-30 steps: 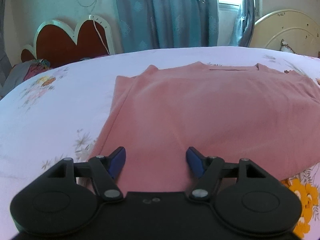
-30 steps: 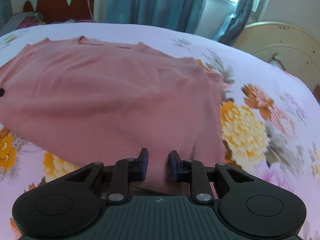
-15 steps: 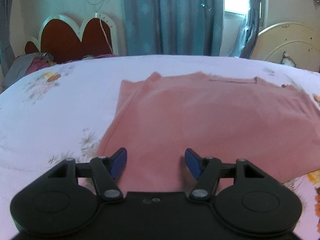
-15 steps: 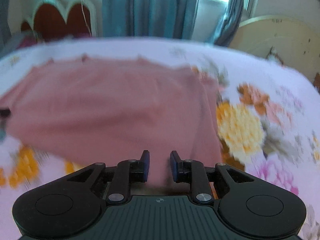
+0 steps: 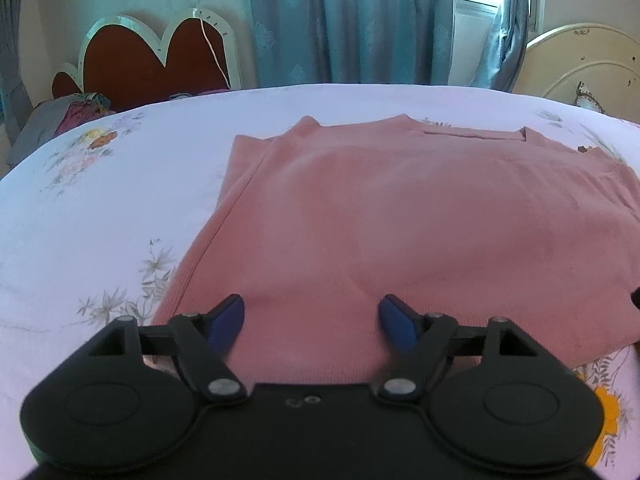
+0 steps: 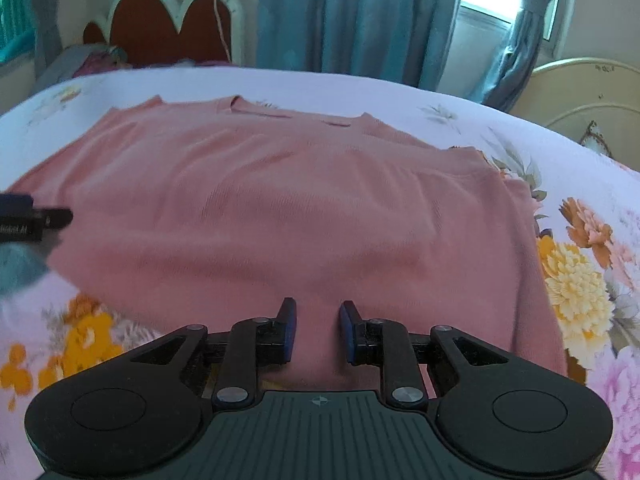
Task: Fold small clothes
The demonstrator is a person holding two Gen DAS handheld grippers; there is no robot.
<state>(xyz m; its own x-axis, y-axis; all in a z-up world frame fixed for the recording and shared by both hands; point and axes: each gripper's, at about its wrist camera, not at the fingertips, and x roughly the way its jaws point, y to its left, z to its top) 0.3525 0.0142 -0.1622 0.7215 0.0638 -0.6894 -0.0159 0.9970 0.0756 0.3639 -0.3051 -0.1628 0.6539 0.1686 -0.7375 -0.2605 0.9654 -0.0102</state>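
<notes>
Pink knit fabric is lying spread across the floral bedsheet (image 5: pixel 100 216), a small sweater (image 5: pixel 400 220) resting flat with its neckline toward the far side of the bed and its hem toward the two grippers. Over at the left, a red heart-shaped headboard (image 5: pixel 160 60) is leaning against the wall, with a heap of crumpled clothes (image 5: pixel 76 110) sitting just beside it at the bed's edge. Blue curtains (image 5: pixel 352 20) are hanging behind the bed, and daylight is coming through the window past them.

Moving in from the left, the left gripper (image 5: pixel 312 320) is hovering over the sweater's near left corner, pointing downward at a slant. Its jaws are opening, standing wide, the blue pads (image 5: pixel 226 322) lying over the pink fabric without pinching any of it; nothing is held between them.

Further right, the right gripper (image 6: pixel 316 328) is sitting over the sweater's hem near its right side, also tilted downward. Its jaws are standing narrowly apart with a clear gap, pink cloth showing through it beneath, and I cannot tell that the pads are gripping anything. At the far right a cream curved bed frame (image 6: pixel 592 88) is standing against the wall
</notes>
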